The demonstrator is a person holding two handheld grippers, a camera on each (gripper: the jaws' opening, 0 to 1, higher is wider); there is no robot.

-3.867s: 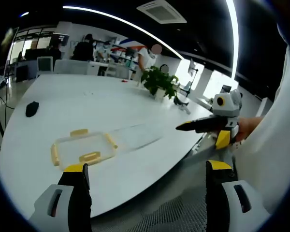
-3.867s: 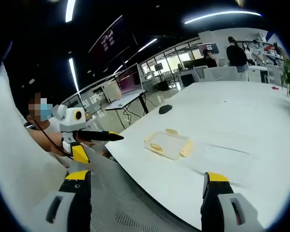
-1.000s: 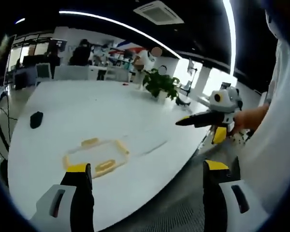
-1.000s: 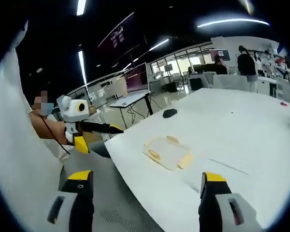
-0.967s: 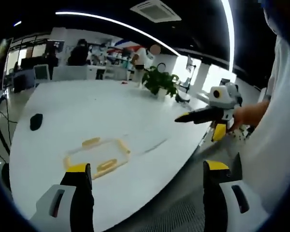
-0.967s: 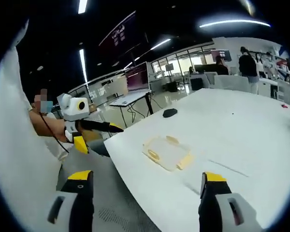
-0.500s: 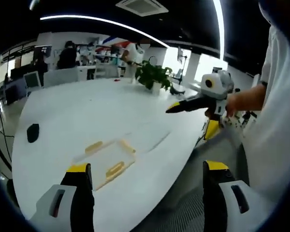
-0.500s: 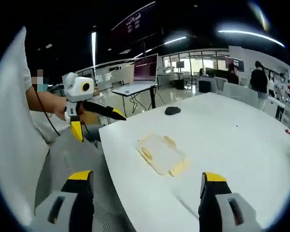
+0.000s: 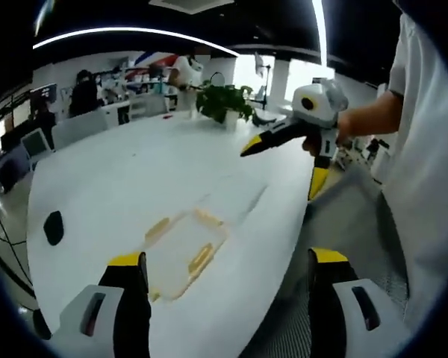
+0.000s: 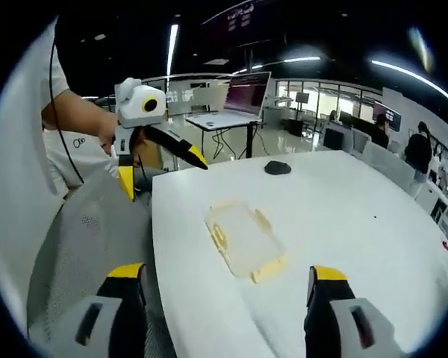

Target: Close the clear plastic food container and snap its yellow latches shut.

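The clear plastic container (image 9: pixel 181 252) with yellow latches lies flat on the white table (image 9: pixel 119 171), near its front edge. Beside it a faint clear lid (image 9: pixel 237 203) rests on the table. My left gripper (image 9: pixel 225 257) hovers short of the table edge, open, nothing between its jaws. The right gripper (image 9: pixel 246 151) comes in from the right, held in a hand above the table edge. In the right gripper view the container (image 10: pixel 243 239) sits ahead of my open right gripper (image 10: pixel 225 270). The left gripper (image 10: pixel 201 164) shows at upper left, over the table corner.
A black mouse (image 9: pixel 53 227) (image 10: pixel 278 168) lies farther along the table. A potted plant (image 9: pixel 224 104) stands at the far end. A grey mesh chair (image 10: pixel 89 224) sits by the table edge. People stand at desks in the background.
Both hands have risen and swung in over the table edge, so the container looks nearer and more from above. The container itself has not moved. Both grippers stay open.
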